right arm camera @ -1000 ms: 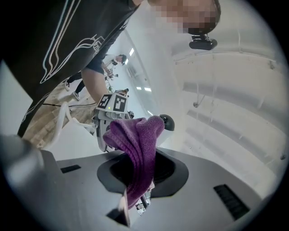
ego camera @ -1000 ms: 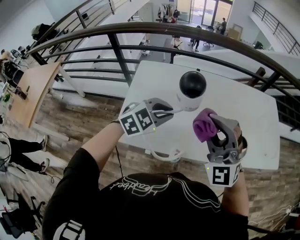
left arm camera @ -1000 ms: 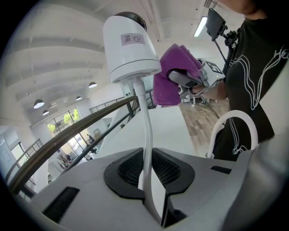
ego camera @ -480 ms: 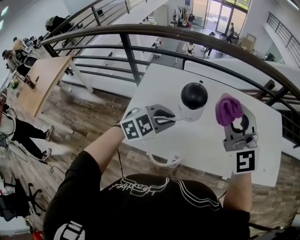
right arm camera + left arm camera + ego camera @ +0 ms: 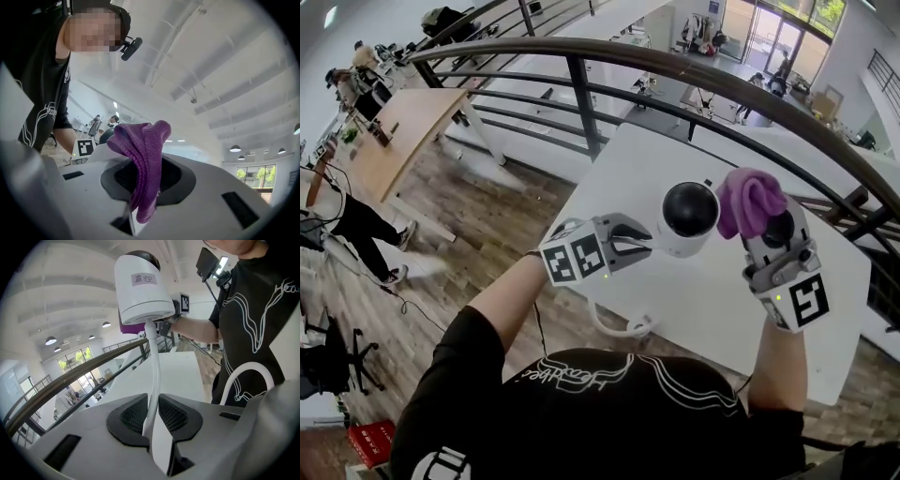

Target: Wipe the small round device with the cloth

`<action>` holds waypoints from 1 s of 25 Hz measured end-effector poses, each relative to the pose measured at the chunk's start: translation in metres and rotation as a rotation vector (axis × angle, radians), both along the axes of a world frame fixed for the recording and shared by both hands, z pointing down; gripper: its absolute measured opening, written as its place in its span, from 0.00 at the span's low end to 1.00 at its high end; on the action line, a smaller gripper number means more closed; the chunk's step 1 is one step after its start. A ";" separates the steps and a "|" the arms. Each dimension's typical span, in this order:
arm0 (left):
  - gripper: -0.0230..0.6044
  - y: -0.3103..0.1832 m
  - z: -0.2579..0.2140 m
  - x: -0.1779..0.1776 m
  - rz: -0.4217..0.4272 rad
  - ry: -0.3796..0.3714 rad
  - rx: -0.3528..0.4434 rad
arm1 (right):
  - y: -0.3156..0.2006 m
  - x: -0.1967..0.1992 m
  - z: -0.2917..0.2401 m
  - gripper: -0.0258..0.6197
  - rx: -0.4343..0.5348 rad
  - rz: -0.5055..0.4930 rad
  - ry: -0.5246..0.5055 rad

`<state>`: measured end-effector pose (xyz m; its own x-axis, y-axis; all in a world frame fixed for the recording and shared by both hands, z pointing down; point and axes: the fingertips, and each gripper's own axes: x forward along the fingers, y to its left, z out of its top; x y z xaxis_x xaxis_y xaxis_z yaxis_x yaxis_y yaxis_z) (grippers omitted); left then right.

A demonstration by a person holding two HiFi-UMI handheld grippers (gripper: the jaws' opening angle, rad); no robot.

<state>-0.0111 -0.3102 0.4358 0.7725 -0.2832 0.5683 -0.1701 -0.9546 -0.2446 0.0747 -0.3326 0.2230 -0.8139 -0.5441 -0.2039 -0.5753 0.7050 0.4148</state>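
Note:
The small round device, a white body with a black dome, stands on the white table. A white cable loops from it toward the table's near edge. My left gripper sits just left of the device, shut on the cable, which runs between its pads; its jaws have just been opening a little. My right gripper is raised close to the device's right side, shut on a bunched purple cloth. In the right gripper view the cloth stands up out of the jaws and hides most of the device.
A dark curved railing runs behind the table, over a drop to a lower floor with desks and people. Wooden floor lies left of the table. My own arm and torso fill the right of the left gripper view.
My right gripper has risen and swung from the table's near right up to the device's right side, rolling as it went, cloth still held. The left gripper has stayed on the cable.

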 end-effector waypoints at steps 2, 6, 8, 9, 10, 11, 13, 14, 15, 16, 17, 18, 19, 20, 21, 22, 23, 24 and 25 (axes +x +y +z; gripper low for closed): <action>0.15 -0.001 0.000 0.000 -0.020 0.002 0.002 | 0.000 -0.006 0.002 0.13 -0.008 -0.056 0.019; 0.15 -0.002 0.006 -0.005 -0.045 -0.009 0.007 | 0.005 -0.020 0.009 0.13 -0.012 -0.158 0.040; 0.16 -0.002 0.006 -0.006 -0.051 -0.010 0.009 | 0.008 -0.024 0.009 0.13 -0.014 -0.203 0.036; 0.16 -0.002 0.007 -0.007 -0.053 -0.010 0.009 | 0.009 -0.026 0.009 0.13 -0.014 -0.222 0.036; 0.16 -0.002 0.007 -0.006 -0.054 -0.010 0.010 | 0.009 -0.027 0.010 0.13 -0.014 -0.237 0.038; 0.16 -0.002 0.008 -0.006 -0.053 -0.009 0.010 | 0.009 -0.028 0.012 0.13 -0.015 -0.251 0.040; 0.16 -0.003 0.009 -0.005 -0.052 -0.008 0.008 | 0.008 -0.028 0.014 0.13 -0.022 -0.276 0.040; 0.16 -0.004 0.009 -0.004 -0.052 -0.008 0.006 | 0.008 -0.027 0.015 0.13 -0.027 -0.287 0.038; 0.16 -0.004 0.009 -0.003 -0.051 -0.010 0.003 | 0.008 -0.026 0.015 0.13 -0.032 -0.298 0.035; 0.16 -0.004 0.008 -0.003 -0.051 -0.012 0.001 | 0.009 -0.025 0.015 0.13 -0.035 -0.306 0.030; 0.16 -0.004 0.008 -0.002 -0.051 -0.014 -0.001 | 0.009 -0.024 0.015 0.13 -0.038 -0.312 0.024; 0.16 -0.004 0.008 -0.001 -0.049 -0.015 -0.002 | 0.009 -0.022 0.015 0.13 -0.041 -0.314 0.020; 0.16 -0.004 0.009 -0.001 -0.048 -0.015 -0.003 | 0.009 -0.021 0.016 0.13 -0.042 -0.313 0.018; 0.16 -0.004 0.009 -0.001 -0.047 -0.016 -0.004 | 0.010 -0.021 0.018 0.13 -0.042 -0.311 0.019; 0.16 -0.005 0.009 -0.002 -0.048 -0.016 -0.006 | 0.011 -0.020 0.019 0.13 -0.041 -0.309 0.023; 0.16 -0.005 0.009 -0.002 -0.048 -0.015 -0.008 | 0.013 -0.020 0.021 0.13 -0.039 -0.306 0.030; 0.16 -0.005 0.009 -0.002 -0.049 -0.015 -0.009 | 0.015 -0.019 0.023 0.13 -0.037 -0.304 0.039; 0.16 -0.005 0.009 -0.002 -0.050 -0.015 -0.009 | 0.017 -0.018 0.026 0.13 -0.034 -0.302 0.049; 0.16 -0.005 0.009 -0.001 -0.049 -0.014 -0.008 | 0.020 -0.018 0.029 0.13 -0.032 -0.300 0.060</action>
<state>-0.0124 -0.3152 0.4445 0.7495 -0.3164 0.5815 -0.2136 -0.9470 -0.2400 0.0571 -0.3122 0.2517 -0.9492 -0.2831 -0.1372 -0.3146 0.8530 0.4165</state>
